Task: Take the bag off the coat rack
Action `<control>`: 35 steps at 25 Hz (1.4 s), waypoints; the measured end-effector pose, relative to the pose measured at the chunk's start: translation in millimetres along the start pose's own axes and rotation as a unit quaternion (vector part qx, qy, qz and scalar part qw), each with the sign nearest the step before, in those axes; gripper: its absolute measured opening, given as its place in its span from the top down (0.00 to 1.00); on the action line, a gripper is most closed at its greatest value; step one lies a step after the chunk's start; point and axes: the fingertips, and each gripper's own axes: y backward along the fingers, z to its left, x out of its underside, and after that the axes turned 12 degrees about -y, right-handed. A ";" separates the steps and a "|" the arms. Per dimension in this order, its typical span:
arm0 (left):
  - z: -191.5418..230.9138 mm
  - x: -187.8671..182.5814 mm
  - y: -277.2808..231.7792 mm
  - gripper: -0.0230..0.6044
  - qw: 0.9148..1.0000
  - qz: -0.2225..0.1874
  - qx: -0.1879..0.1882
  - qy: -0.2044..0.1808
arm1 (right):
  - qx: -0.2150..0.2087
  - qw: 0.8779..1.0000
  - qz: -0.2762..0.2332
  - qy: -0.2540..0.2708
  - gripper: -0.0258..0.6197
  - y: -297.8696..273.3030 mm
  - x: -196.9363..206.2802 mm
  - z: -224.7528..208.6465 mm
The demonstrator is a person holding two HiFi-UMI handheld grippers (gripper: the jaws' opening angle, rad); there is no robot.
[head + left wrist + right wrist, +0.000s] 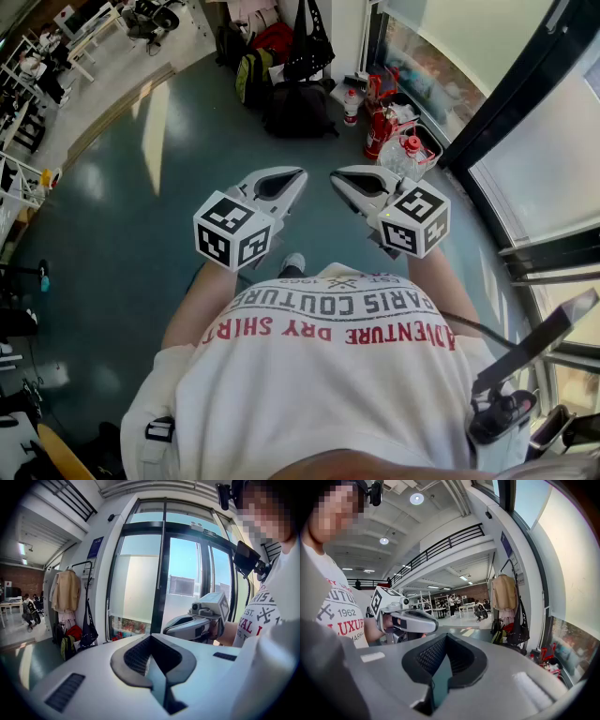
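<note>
Both my left tongs [296, 176] and right tongs [337, 178] are pressed together on nothing, and the black bag [309, 42] hangs upright on the rack [90, 573], well ahead and midway between them (neither looks nearer).

On the blue-grey floor [141, 206], a green-and-yellow backpack [251, 77], a red backpack [275, 39] and a dark backpack [300, 108] sit close together by the wall. Red fire extinguishers [378, 131] and a clear container [412, 150] stand just beside them, along the dark-framed glass doors [183, 569]. A beige coat [67, 590] hangs above the backpacks, and farther off in the open hall there are white tables [89, 37], a seated person [29, 611] and a black railing [440, 548] along an upper level.
</note>
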 end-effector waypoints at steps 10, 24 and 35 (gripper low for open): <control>11.7 -7.3 7.9 0.96 1.000 0.000 -0.002 0.006 | 0.003 1.000 0.004 -0.007 0.96 -8.2 -10.4 4.8; 11.3 5.1 13.6 0.96 1.000 -0.008 0.001 0.015 | 0.012 0.999 -0.010 -0.028 0.96 -7.0 -1.8 4.7; 14.6 -6.7 -6.4 0.96 1.000 -0.013 0.025 -0.008 | 0.040 0.998 -0.029 -0.030 0.96 1.9 -14.8 -21.6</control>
